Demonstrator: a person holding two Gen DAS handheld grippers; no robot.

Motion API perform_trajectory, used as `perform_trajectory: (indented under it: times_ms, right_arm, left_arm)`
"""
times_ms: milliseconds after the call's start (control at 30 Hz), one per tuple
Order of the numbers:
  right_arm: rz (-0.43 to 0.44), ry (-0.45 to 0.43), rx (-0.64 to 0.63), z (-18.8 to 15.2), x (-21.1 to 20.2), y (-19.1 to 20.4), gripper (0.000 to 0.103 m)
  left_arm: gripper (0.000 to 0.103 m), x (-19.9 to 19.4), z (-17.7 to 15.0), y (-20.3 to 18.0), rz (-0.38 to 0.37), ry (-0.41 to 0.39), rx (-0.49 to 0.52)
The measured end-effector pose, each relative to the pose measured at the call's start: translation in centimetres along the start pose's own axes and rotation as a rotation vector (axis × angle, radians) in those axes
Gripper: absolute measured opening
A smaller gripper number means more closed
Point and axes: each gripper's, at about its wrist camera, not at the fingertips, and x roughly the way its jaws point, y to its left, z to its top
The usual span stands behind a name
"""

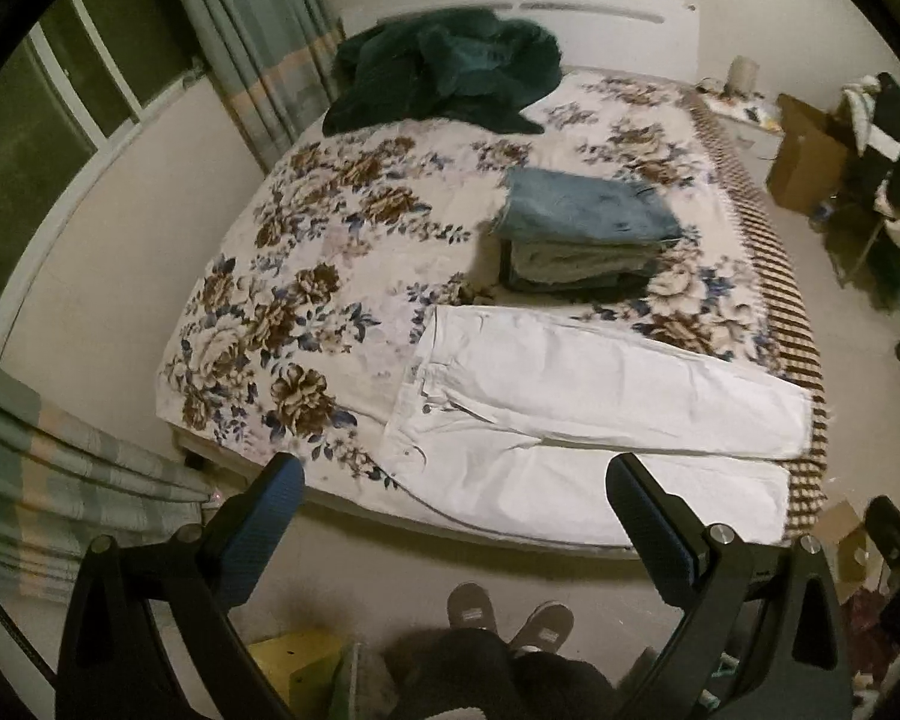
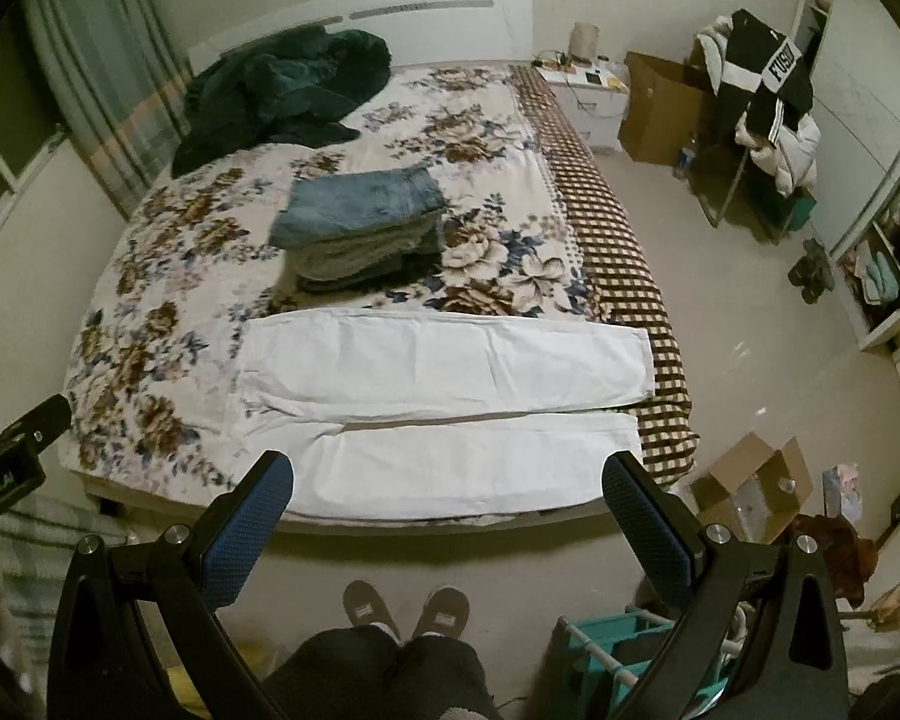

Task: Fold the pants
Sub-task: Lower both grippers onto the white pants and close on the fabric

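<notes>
White pants (image 1: 570, 414) lie spread flat along the near edge of the floral bed (image 1: 306, 276), waist to the left, both legs running right. They also show in the right wrist view (image 2: 444, 396). My left gripper (image 1: 456, 480) is open and empty, held above the near bed edge over the lower leg. My right gripper (image 2: 450, 480) is open and empty, also above the near leg. Neither touches the pants.
A stack of folded jeans (image 2: 360, 228) sits mid-bed behind the pants. A dark green blanket (image 2: 282, 90) is heaped by the headboard. An open cardboard box (image 2: 756, 486) stands on the floor right of the bed. My slippered feet (image 2: 408, 606) stand before the bed. Curtains (image 1: 60, 480) hang at left.
</notes>
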Motion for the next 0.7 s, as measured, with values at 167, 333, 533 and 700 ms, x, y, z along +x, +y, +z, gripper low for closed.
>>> perform_trajectory:
  times_ms: [167, 333, 533, 700]
  right_arm:
    - [-0.051, 0.049, 0.027, 2.9, 9.1, -1.1, 0.103]
    - [-0.069, 0.139, 0.109, 6.2, 20.1, -2.9, 0.103]
    - [-0.089, 0.277, 0.319, 10.6, 35.8, -6.2, 0.103]
    - [-0.129, 0.398, 0.508, 13.0, 48.8, -10.4, 0.103]
  left_arm:
    - [0.103, 8.2, 2.6, -0.9, 0.032, 0.109, -0.009]
    - [0.103, 19.1, 5.9, -0.1, 0.039, 0.274, -0.117]
    - [0.103, 33.2, 10.1, 2.3, 0.024, 0.484, -0.355]
    - [0.103, 45.2, 13.3, 3.7, 0.040, 0.599, -0.539]
